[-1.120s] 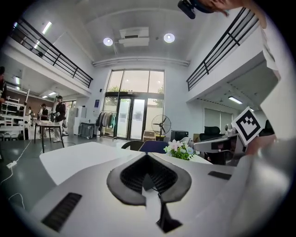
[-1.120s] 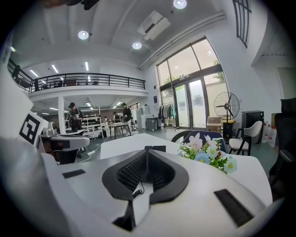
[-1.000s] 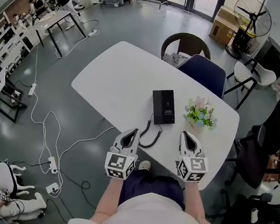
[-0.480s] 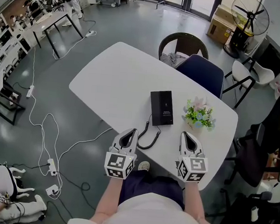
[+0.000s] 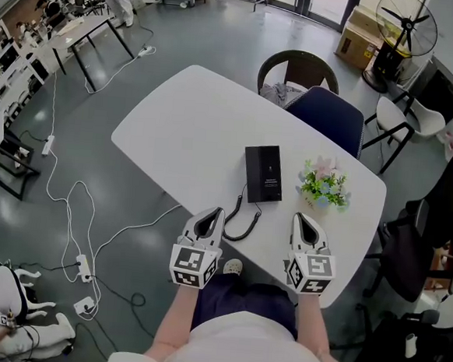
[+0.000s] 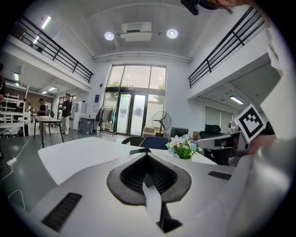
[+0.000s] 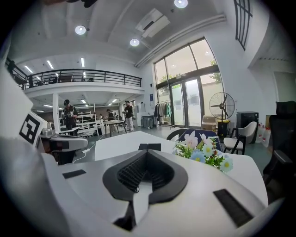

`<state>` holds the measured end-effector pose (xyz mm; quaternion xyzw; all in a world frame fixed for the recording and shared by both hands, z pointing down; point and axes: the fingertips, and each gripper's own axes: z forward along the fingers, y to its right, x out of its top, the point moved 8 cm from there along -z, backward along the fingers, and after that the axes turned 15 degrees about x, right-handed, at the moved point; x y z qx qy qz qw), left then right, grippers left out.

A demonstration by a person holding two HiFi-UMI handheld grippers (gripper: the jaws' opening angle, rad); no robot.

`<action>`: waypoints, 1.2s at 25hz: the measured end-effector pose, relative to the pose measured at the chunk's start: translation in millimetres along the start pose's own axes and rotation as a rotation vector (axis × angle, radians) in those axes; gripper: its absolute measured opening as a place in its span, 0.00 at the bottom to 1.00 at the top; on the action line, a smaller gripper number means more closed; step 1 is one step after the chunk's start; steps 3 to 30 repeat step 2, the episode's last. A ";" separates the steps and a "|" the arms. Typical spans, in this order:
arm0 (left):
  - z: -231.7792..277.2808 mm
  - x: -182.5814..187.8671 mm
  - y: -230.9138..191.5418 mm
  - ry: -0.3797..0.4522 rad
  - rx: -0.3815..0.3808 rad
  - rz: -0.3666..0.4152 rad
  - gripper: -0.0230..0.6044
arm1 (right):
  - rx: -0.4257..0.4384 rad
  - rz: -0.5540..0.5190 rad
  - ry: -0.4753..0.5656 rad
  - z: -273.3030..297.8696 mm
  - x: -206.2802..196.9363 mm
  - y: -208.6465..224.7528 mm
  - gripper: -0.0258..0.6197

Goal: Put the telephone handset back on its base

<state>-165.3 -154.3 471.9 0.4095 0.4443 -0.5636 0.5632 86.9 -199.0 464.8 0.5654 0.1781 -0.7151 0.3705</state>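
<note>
Left tool (image 5: 213, 213) shut at white table (image 5: 192, 127), grey floor (image 5: 167, 39).

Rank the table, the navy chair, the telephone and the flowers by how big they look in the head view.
1. Table: by far the largest.
2. Chair: partly hidden behind the table's far edge, and still clearly second.
3. Telephone and flowers: these look about alike, so I won't rank one above the other.

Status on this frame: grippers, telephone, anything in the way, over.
Shut, empty: left gripper, right gripper, at near table edge. Ahead, telephone untouched; coiled cord trails toward left gripper. Right of telephone, flowers, not blocking.
</note>
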 end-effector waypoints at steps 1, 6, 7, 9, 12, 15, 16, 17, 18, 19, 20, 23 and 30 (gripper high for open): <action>1.0 0.0 -0.5 -0.001 0.000 0.000 0.06 | -0.002 0.002 -0.001 0.8 -0.9 0.2 0.09; 2.0 -0.1 -1.0 -0.001 -0.001 -0.001 0.06 | -0.004 0.003 -0.002 1.5 -1.9 0.4 0.09; 2.0 -0.1 -1.0 -0.001 -0.001 -0.001 0.06 | -0.004 0.003 -0.002 1.5 -1.9 0.4 0.09; 2.0 -0.1 -1.0 -0.001 -0.001 -0.001 0.06 | -0.004 0.003 -0.002 1.5 -1.9 0.4 0.09; 2.0 -0.1 -1.0 -0.001 -0.001 -0.001 0.06 | -0.004 0.003 -0.002 1.5 -1.9 0.4 0.09; 2.0 -0.1 -1.0 -0.001 -0.001 -0.001 0.06 | -0.004 0.003 -0.002 1.5 -1.9 0.4 0.09; 2.0 -0.1 -1.0 -0.001 -0.001 -0.001 0.06 | -0.004 0.003 -0.002 1.5 -1.9 0.4 0.09; 2.0 -0.1 -1.0 -0.001 -0.001 -0.001 0.06 | -0.004 0.003 -0.002 1.5 -1.9 0.4 0.09; 2.0 -0.1 -1.0 -0.001 -0.001 -0.001 0.06 | -0.004 0.003 -0.002 1.5 -1.9 0.4 0.09; 2.0 -0.1 -1.0 -0.001 -0.001 -0.001 0.06 | -0.004 0.003 -0.002 1.5 -1.9 0.4 0.09; 2.0 -0.1 -1.0 -0.001 -0.001 -0.001 0.06 | -0.004 0.003 -0.002 1.5 -1.9 0.4 0.09; 2.0 -0.1 -1.0 -0.001 -0.001 -0.001 0.06 | -0.004 0.003 -0.002 1.5 -1.9 0.4 0.09; 2.0 -0.1 -1.0 -0.001 -0.001 -0.001 0.06 | -0.004 0.003 -0.002 1.5 -1.9 0.4 0.09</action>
